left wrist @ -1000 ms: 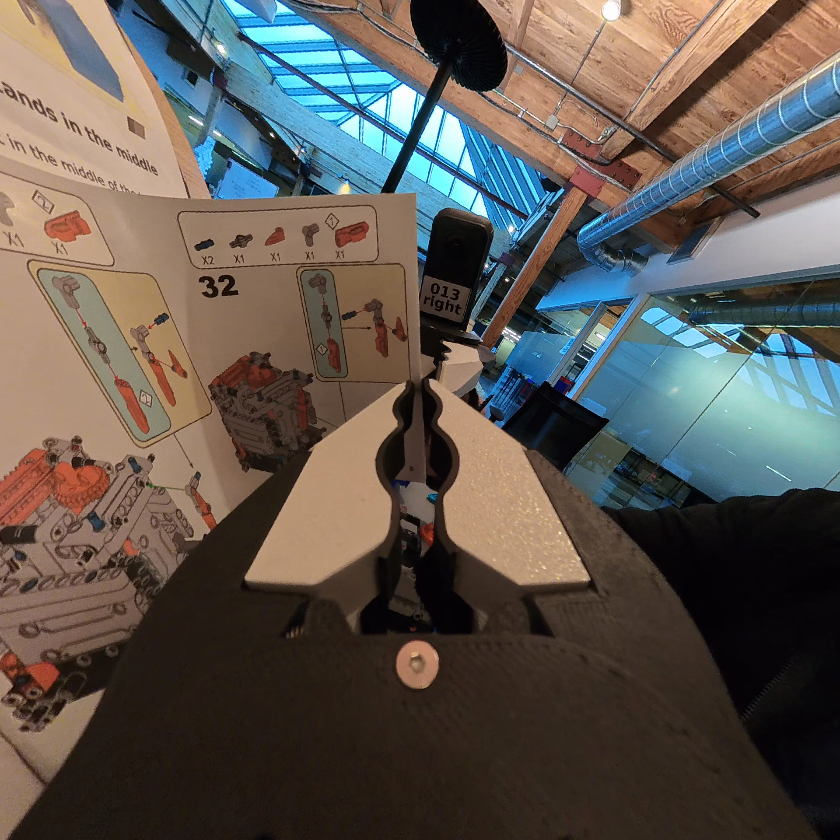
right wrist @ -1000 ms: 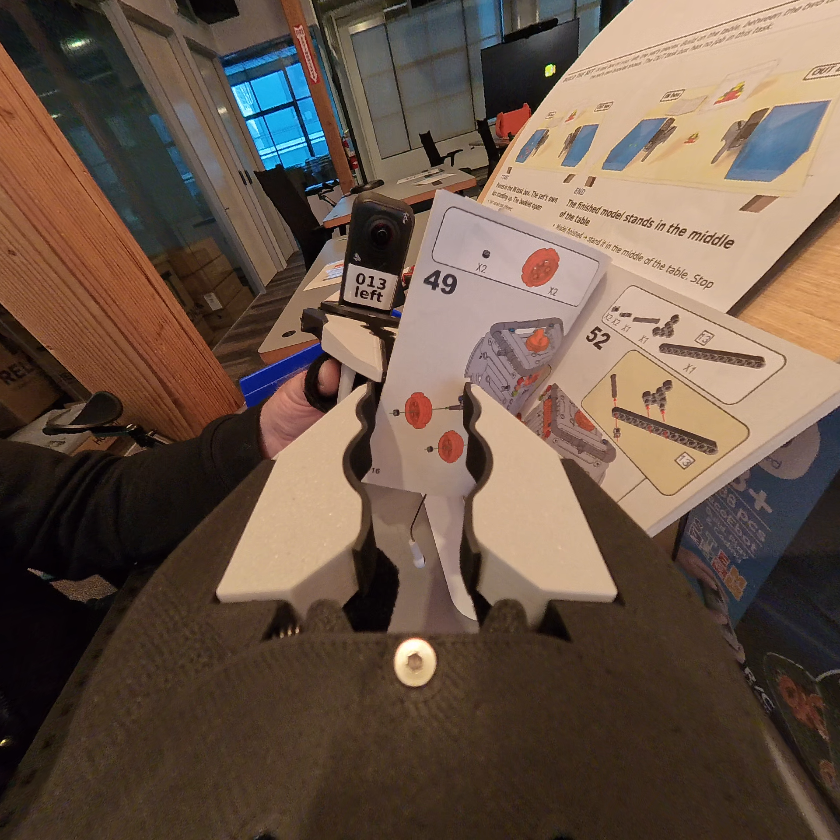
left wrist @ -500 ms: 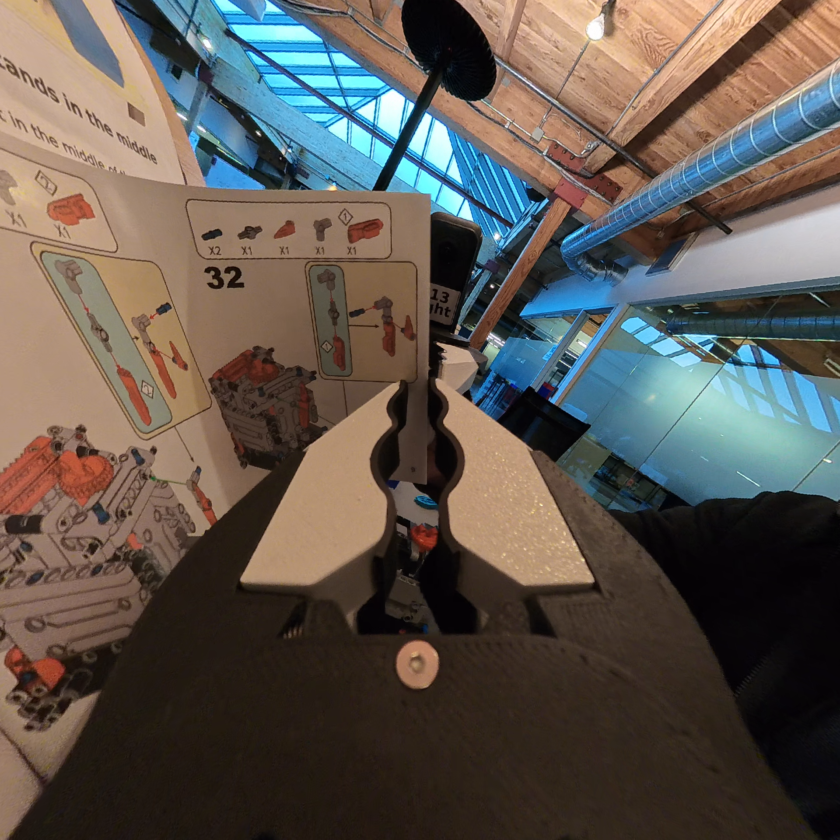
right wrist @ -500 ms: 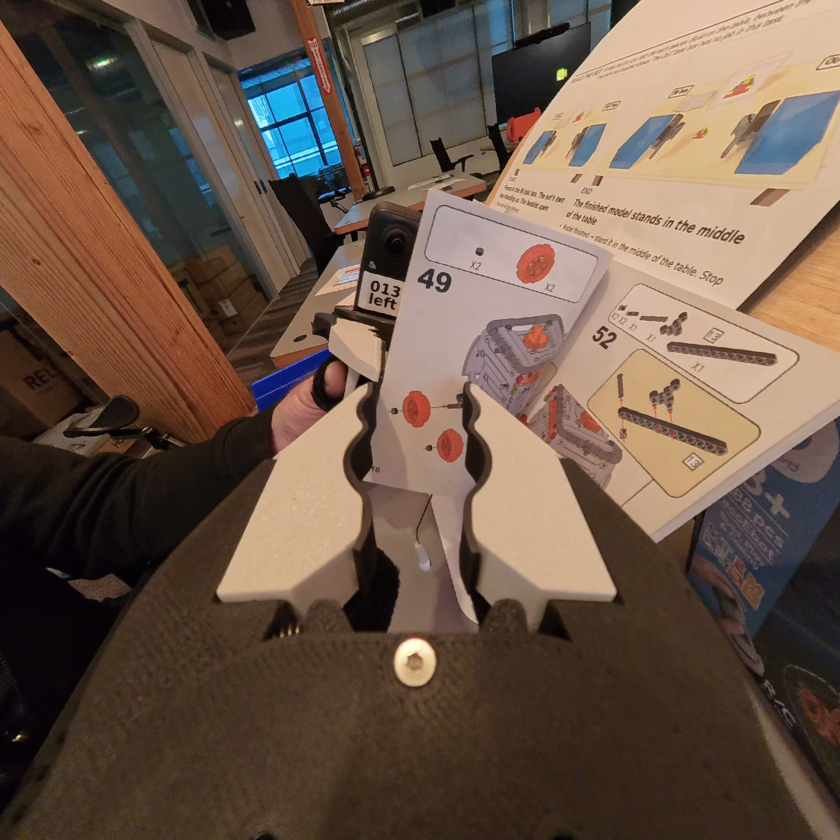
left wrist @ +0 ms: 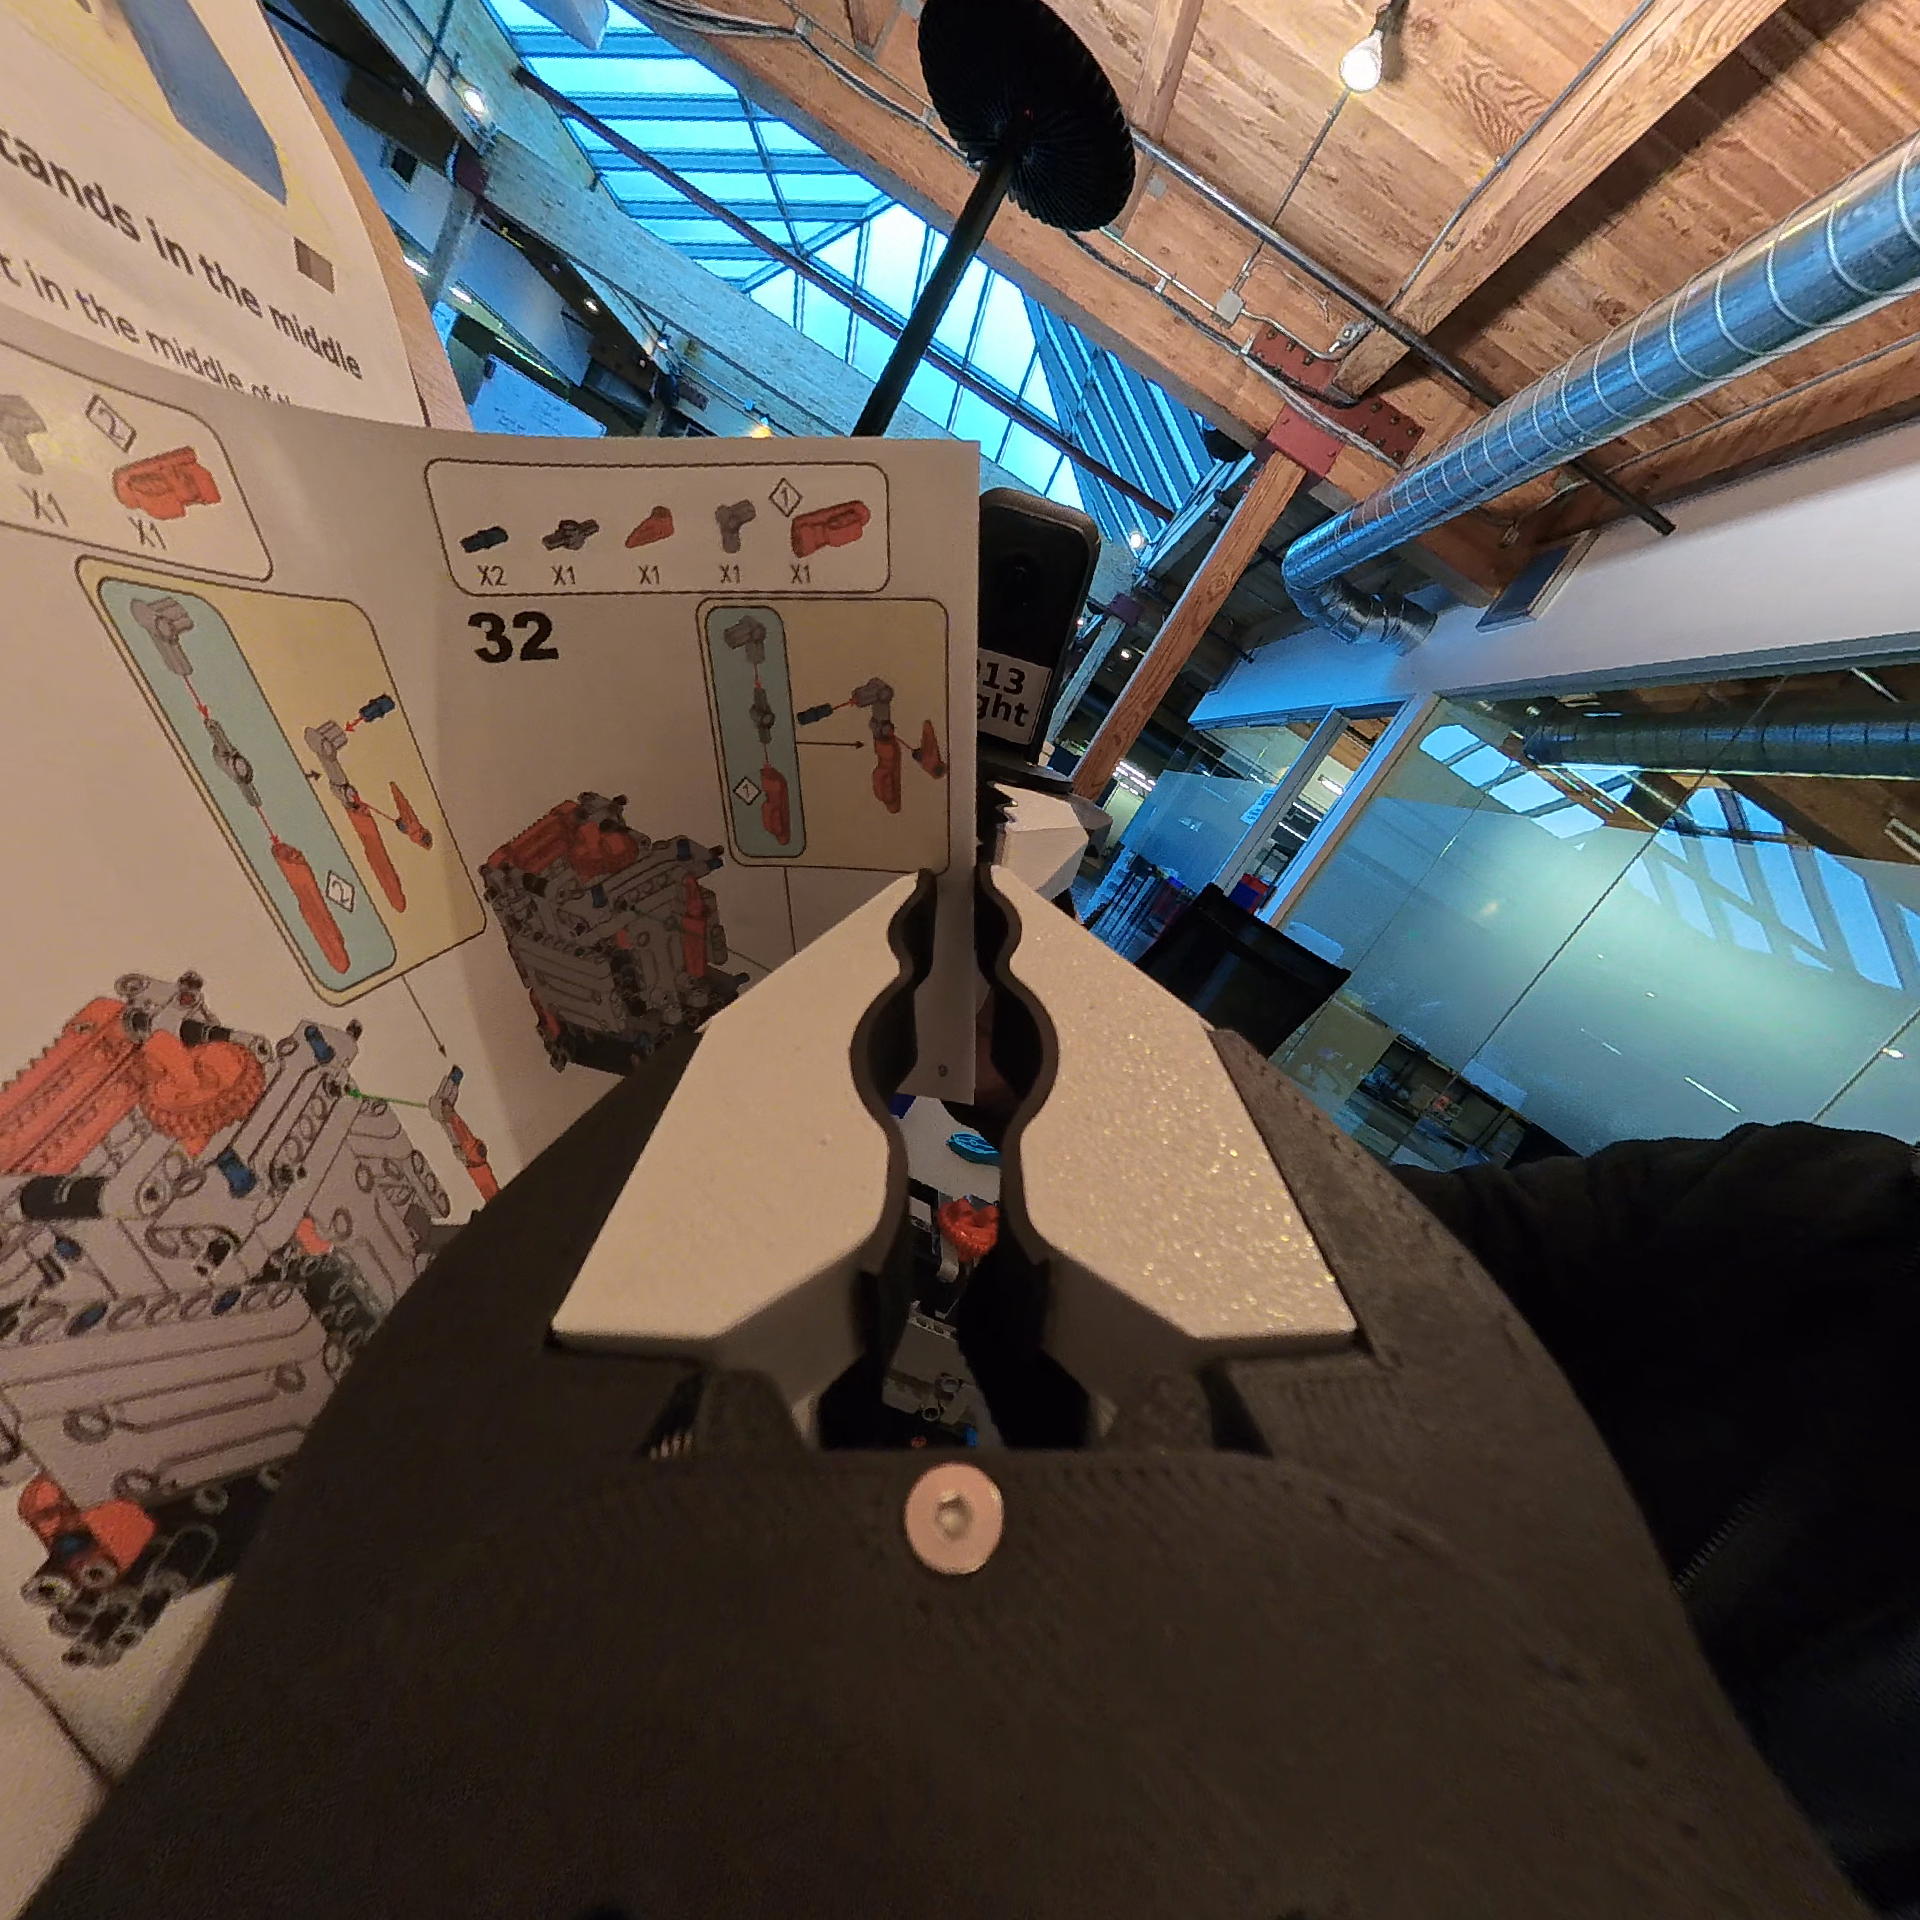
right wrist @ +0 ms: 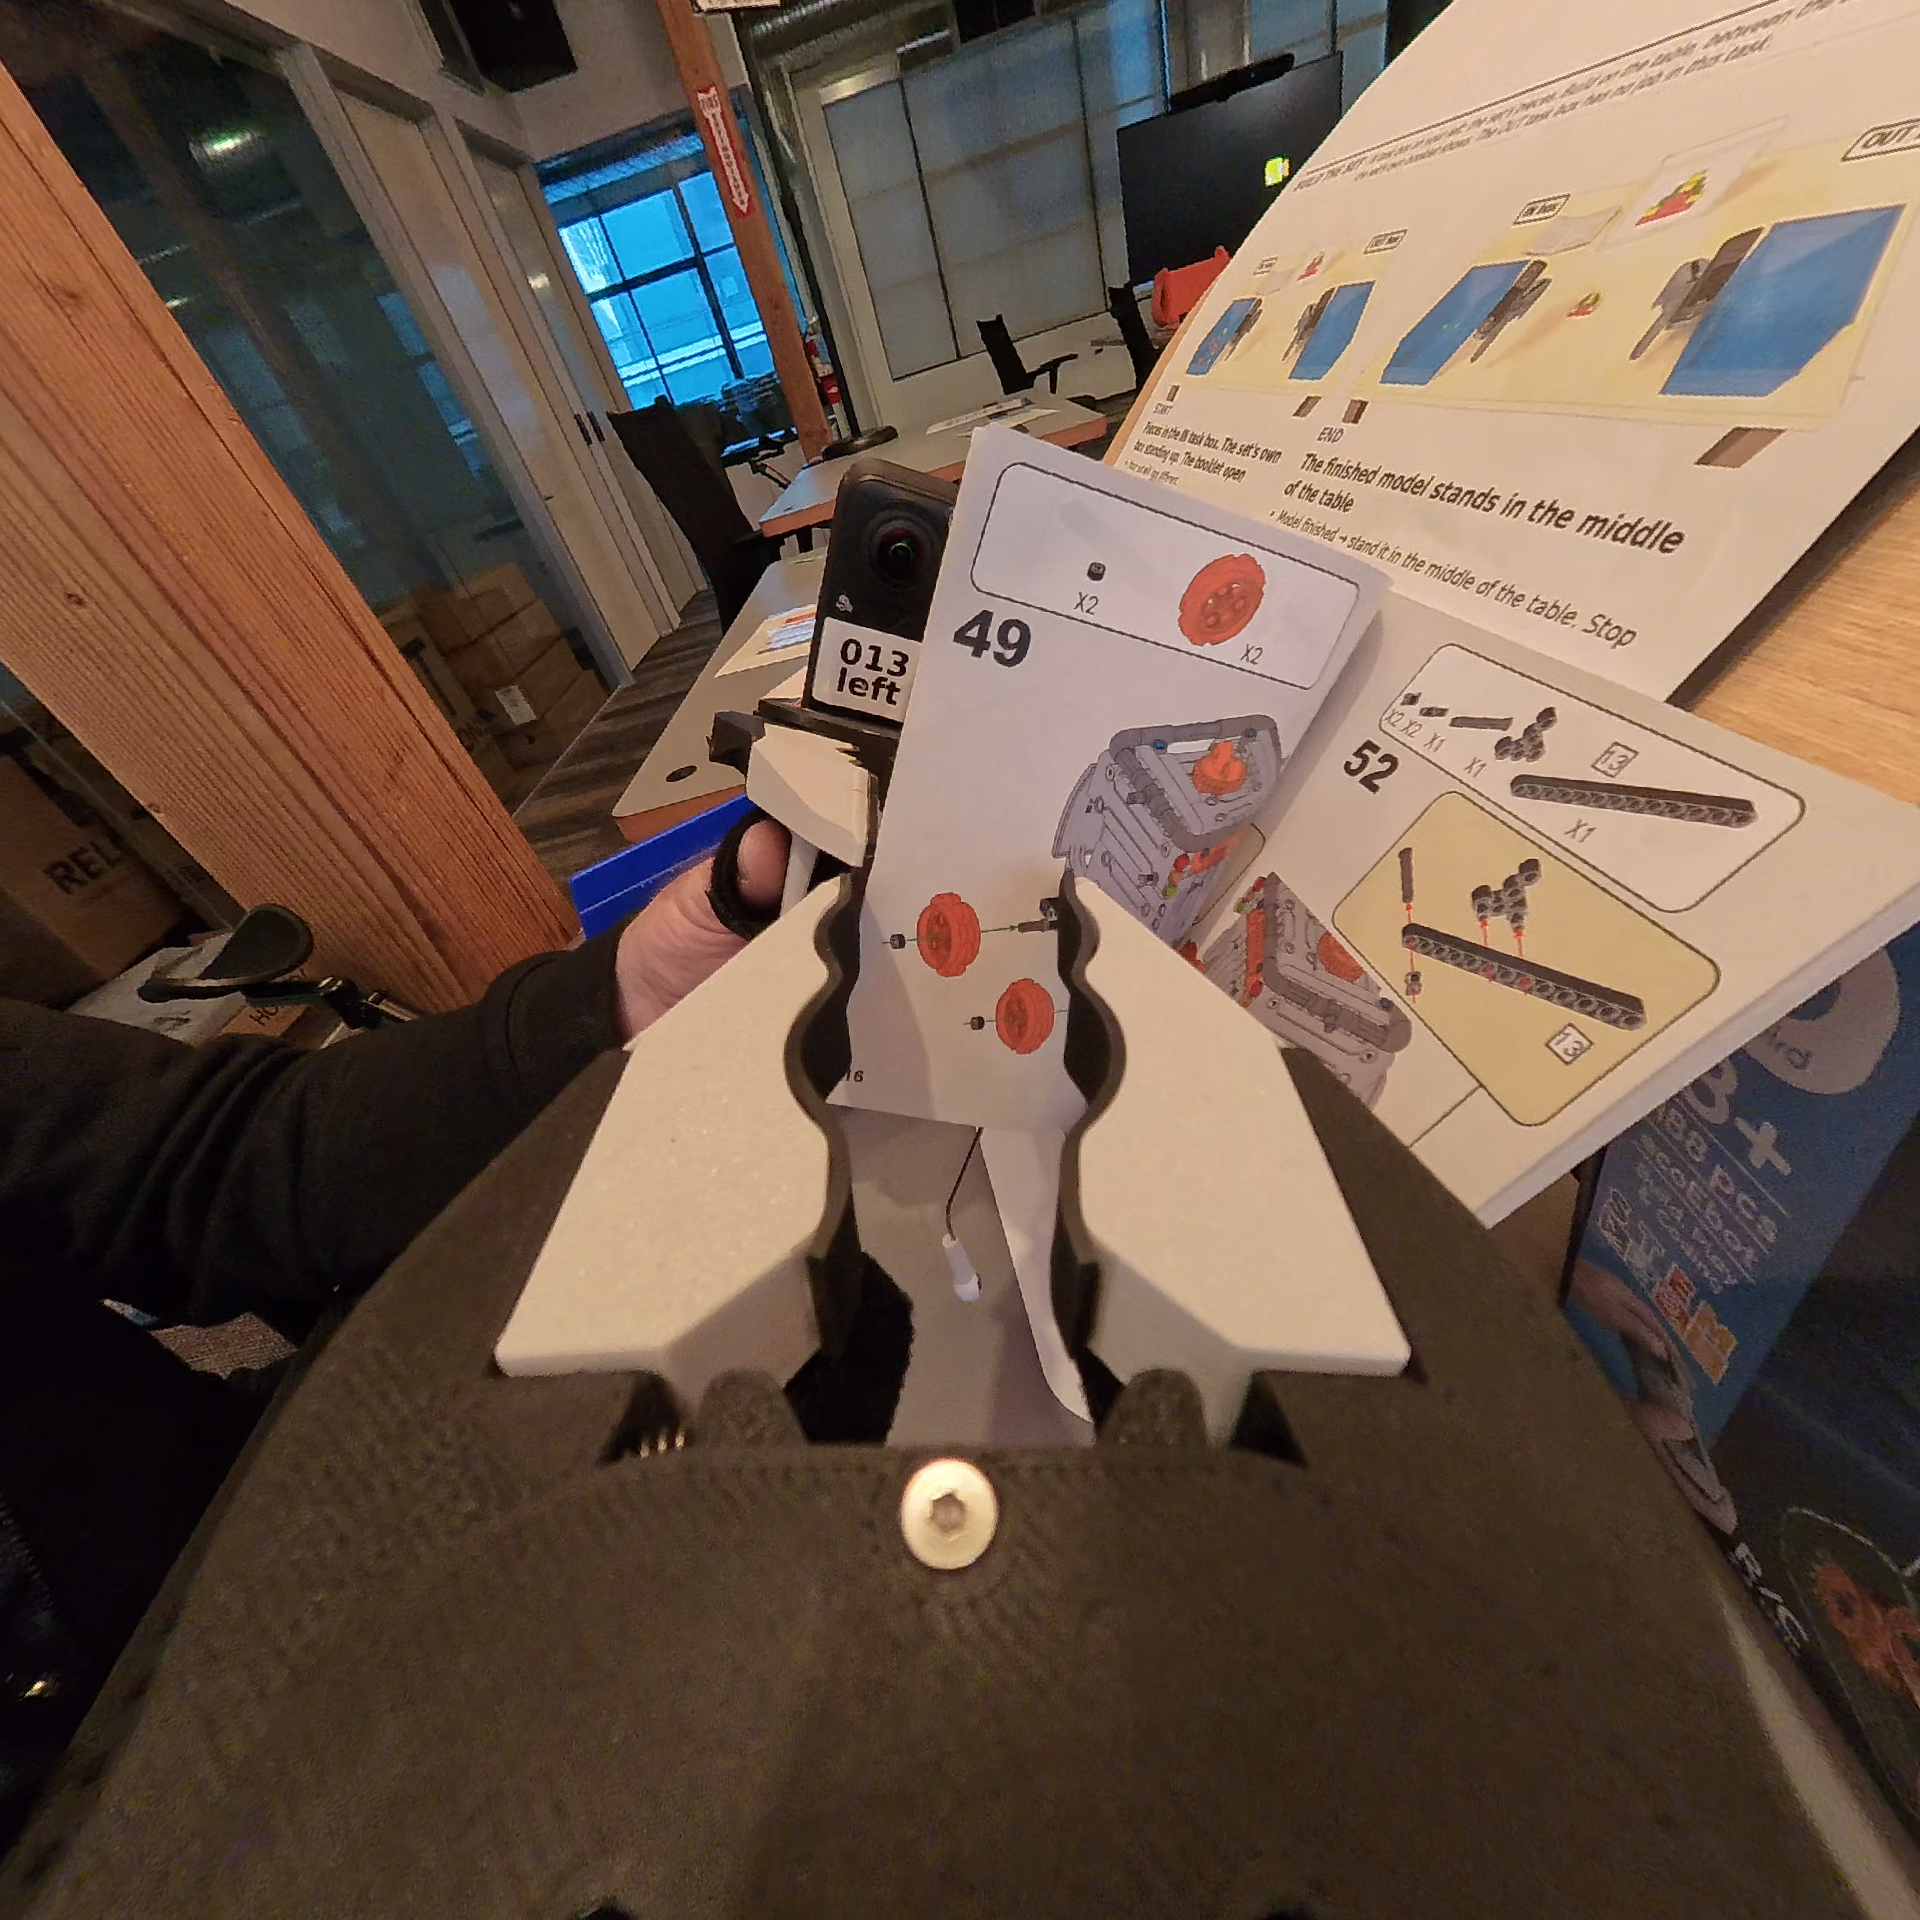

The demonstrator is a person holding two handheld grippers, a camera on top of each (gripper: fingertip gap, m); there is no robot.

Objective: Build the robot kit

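An open instruction booklet (right wrist: 1558, 935) shows building steps in grey and orange. My left gripper (left wrist: 951, 894) is shut on the outer edge of one raised booklet page (left wrist: 675, 727). In the right wrist view the same page (right wrist: 1091, 779) stands upright, with the left gripper (right wrist: 821, 800) pinching its left edge. My right gripper (right wrist: 956, 914) is open, and the page's lower part shows in the gap between its fingers. I cannot tell whether it touches the page. The right gripper's camera (left wrist: 1029, 623) peeks out from behind the page in the left wrist view.
A large printed instruction board (right wrist: 1558, 364) leans behind the booklet and also shows in the left wrist view (left wrist: 156, 208). A blue product box (right wrist: 1745, 1299) stands at the right. A person's hand (right wrist: 675, 935) and black sleeve (left wrist: 1662, 1351) hold the grippers. Small orange and grey parts (left wrist: 966, 1226) show below the left gripper. Both grippers' tips are close together, under 4 cm apart.
The raised page has swung a little further across both views and now covers more of each opposite gripper's camera. Both grippers keep their states.
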